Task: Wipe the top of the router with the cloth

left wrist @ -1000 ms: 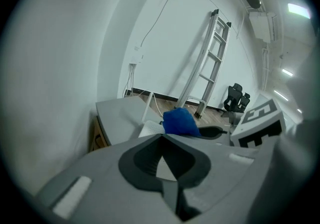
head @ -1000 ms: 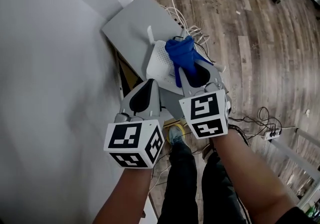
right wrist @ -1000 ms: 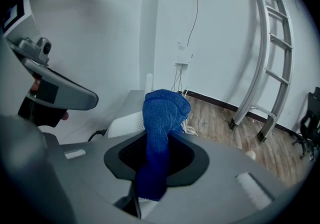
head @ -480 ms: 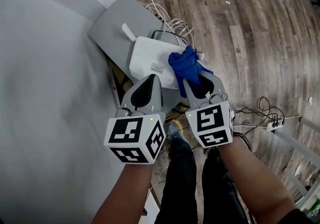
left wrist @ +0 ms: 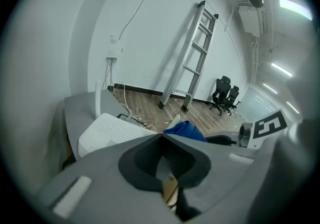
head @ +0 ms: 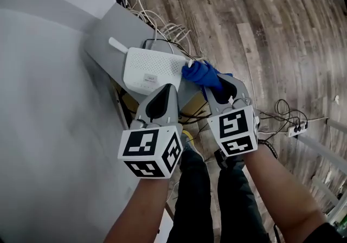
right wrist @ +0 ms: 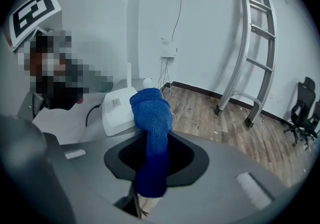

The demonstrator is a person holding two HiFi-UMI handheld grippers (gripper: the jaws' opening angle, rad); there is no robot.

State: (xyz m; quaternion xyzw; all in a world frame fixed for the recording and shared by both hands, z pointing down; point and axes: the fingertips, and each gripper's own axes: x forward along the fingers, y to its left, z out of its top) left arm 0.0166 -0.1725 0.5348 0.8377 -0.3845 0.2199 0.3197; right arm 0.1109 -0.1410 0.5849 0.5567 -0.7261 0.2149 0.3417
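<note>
So, the right gripper (head: 216, 80) is clamped tight on the blue cloth (head: 200, 72), with a wad poking out past the jaw tips and the tail hanging back between them. That wad sits at the right-hand edge of the white router (head: 150, 68), about the middle of the head view. I can't tell if it's pressing on the top or just beside it. The left gripper (head: 161, 95) has its jaws closed on nothing, and its tip hovers at the router's near edge, just below centre. The router lies on a grey box (head: 103, 38) by the wall at upper left, with cables (head: 162, 25) trailing off the back toward the wood floor (head: 260, 36). My take for wiping well: get the wad flat on the top and go light, in long passes toward the left edge, since the router looks light enough to slide. Pinning a corner with the left tip would probably help, and mind the white antenna (head: 116, 45) at the far left corner
</note>
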